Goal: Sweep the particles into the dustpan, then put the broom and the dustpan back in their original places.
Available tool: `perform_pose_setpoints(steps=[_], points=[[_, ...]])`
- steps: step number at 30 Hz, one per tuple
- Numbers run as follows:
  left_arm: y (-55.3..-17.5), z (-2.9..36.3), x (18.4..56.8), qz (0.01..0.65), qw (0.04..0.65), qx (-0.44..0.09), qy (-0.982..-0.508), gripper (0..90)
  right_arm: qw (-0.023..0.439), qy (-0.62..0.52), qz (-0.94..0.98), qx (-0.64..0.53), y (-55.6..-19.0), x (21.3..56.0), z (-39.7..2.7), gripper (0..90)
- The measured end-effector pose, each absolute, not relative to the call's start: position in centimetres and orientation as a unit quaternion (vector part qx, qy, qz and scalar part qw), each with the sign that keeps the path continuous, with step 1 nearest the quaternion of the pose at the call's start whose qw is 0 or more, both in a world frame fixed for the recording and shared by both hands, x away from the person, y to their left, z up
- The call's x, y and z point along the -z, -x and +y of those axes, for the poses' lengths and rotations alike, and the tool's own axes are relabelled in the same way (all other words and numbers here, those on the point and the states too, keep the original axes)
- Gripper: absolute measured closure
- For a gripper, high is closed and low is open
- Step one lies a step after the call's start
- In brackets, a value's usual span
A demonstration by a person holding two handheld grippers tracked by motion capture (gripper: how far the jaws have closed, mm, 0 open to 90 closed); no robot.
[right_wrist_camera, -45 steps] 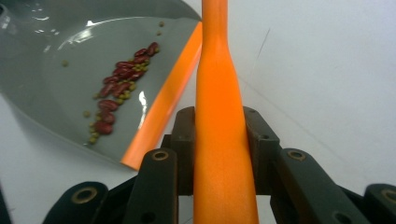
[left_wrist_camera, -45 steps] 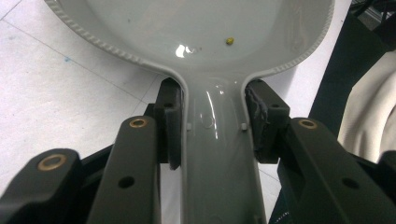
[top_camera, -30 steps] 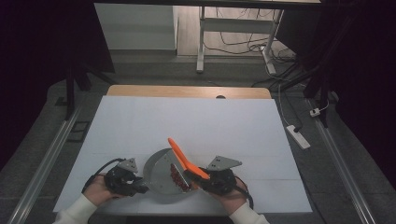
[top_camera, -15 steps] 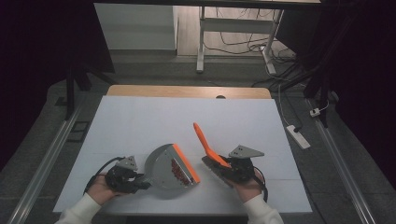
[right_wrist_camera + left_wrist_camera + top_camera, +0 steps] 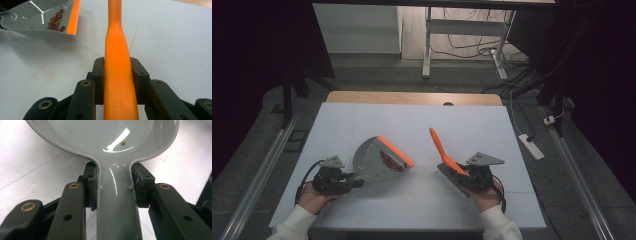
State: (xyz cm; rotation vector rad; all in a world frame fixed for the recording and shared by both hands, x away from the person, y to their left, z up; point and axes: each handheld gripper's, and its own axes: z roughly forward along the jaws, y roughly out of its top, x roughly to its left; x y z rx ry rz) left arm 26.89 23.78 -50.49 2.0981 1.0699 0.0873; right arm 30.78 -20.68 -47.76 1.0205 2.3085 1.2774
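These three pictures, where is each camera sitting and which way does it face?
High view: above the person's side, facing forward and down on the table; both hands show.
Left gripper view: rides the left gripper, facing along the dustpan handle it clamps.
Right gripper view: rides the right gripper, facing along the orange brush.
Shared: the right gripper view and high view both show red beans in the dustpan.

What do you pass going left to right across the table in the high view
Left gripper → grey dustpan with red bits → orange brush → right gripper.
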Motion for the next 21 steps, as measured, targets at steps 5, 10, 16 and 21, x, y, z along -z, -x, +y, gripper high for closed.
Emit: perform_pose_setpoints(steps=[5, 10, 16, 21], points=[[-26.8, 23.8, 50.5, 0.432, 0.387, -0.046, -0.814, 62.0, 0.156, -0.353, 0.806, -0.450, -31.0, 47.7, -21.5, 69.9], [-26.3, 23.8, 50.6, 0.452, 0.390, -0.055, -0.800, 62.0, 0.159, -0.348, 0.802, -0.458, -31.0, 47.3, -22.2, 69.9], [-25.8, 23.6, 50.5, 0.476, 0.396, -0.062, -0.783, 62.0, 0.147, -0.346, 0.797, -0.472, -30.9, 47.0, -23.1, 69.9], [-25.2, 23.8, 50.7, 0.496, 0.397, -0.071, -0.769, 62.0, 0.141, -0.348, 0.798, -0.471, -30.8, 47.1, -23.7, 69.9]])
